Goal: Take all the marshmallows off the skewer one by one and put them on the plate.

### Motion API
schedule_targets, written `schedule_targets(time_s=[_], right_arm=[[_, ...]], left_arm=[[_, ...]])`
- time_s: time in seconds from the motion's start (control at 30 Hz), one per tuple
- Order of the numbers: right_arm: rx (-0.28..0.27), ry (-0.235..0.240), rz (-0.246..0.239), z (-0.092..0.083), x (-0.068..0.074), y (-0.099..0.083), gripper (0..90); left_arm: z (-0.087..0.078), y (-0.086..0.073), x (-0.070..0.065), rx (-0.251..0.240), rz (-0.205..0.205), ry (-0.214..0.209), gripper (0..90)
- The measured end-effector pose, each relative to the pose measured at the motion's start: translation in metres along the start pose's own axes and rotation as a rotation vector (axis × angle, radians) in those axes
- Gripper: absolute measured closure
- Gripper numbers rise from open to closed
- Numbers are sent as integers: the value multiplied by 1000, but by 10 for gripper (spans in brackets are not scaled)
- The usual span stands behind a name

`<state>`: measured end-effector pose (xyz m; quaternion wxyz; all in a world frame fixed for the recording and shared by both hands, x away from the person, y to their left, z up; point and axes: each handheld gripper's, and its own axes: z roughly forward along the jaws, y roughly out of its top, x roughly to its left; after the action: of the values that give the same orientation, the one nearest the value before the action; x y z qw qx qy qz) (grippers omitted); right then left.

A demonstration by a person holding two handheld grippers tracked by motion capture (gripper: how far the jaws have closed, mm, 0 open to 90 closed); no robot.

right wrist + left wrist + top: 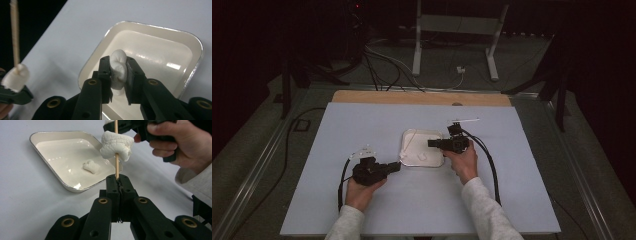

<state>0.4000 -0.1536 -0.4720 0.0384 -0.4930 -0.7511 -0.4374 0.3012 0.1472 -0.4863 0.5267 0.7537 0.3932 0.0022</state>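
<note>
Left gripper (119,180) clamped on skewer (116,167), upright, one marshmallow (116,145) already threaded. Right gripper (118,71) squeezes second marshmallow (118,68) over tray (160,27), at skewer's 3 o'clock. We centre it over tip, push straight down, hold skewer steady.

No readable text, labels, brands, numbers or signs anywhere.

Right gripper (118,75) squeezes a marshmallow (118,68) — over the tray (190,47).
</note>
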Motion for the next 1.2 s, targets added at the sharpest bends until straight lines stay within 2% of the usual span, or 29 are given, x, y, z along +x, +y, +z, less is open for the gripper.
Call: schedule_targets(time_s=[0.03, 0.17, 0.23, 0.3, 0.33, 0.37, 0.4, 0.43, 0.53, 0.63, 0.67, 0.8, 0.83, 0.87, 0.9, 1.17, 1.2], right_arm=[[0, 0, 0, 0, 0, 0, 774], [21, -48, -37, 5, 2, -5, 704], [23, -60, -35, 8, 1, -7, 657], [25, -70, -14, 10, -1, -8, 578], [25, -70, -14, 10, -1, -8, 578], [36, -76, -5, 12, -3, -9, 484], [36, -76, -5, 12, -3, -9, 484], [42, -74, -1, 12, -3, -9, 423], [17, -27, 11, 7, -2, -8, 326], [-5, -22, 9, 4, 0, -8, 260], [-27, -11, 17, 1, 2, -6, 165], [-64, 17, 24, -5, 5, -4, 133], [-75, 37, 25, -8, 7, -2, 71], [-75, 37, 25, -8, 7, -2, 71], [-82, 50, 21, -11, 9, -1, 8], [-90, 81, 24, -13, 14, 0, 0], [-85, 98, 25, -13, 16, 0, 0]], left_arm=[[0, 0, 1, -2, -3, -1, 900], [1, 0, 0, 2, -1, 0, 900], [0, 0, 0, -2, -1, -2, 900], [0, 0, 0, -4, -1, 0, 900], [0, 0, 1, -5, -3, 1, 900], [-1, 0, 1, -5, -3, 2, 900], [-1, 0, 1, -8, -5, 2, 900], [-1, 0, 2, -10, -6, 3, 900], [0, -1, 2, -9, -7, 4, 900], [0, 0, 1, -12, -5, 5, 900], [0, 0, 1, -14, -6, 5, 900], [-1, 0, 2, -19, -5, 10, 900], [-1, 0, 2, -24, -7, 9, 900], [-1, 0, 2, -24, -7, 9, 900], [-1, 0, 2, -24, -6, 10, 900], [0, 1, 1, -30, -6, 17, 900], [0, 1, 1, -31, -6, 17, 900]])
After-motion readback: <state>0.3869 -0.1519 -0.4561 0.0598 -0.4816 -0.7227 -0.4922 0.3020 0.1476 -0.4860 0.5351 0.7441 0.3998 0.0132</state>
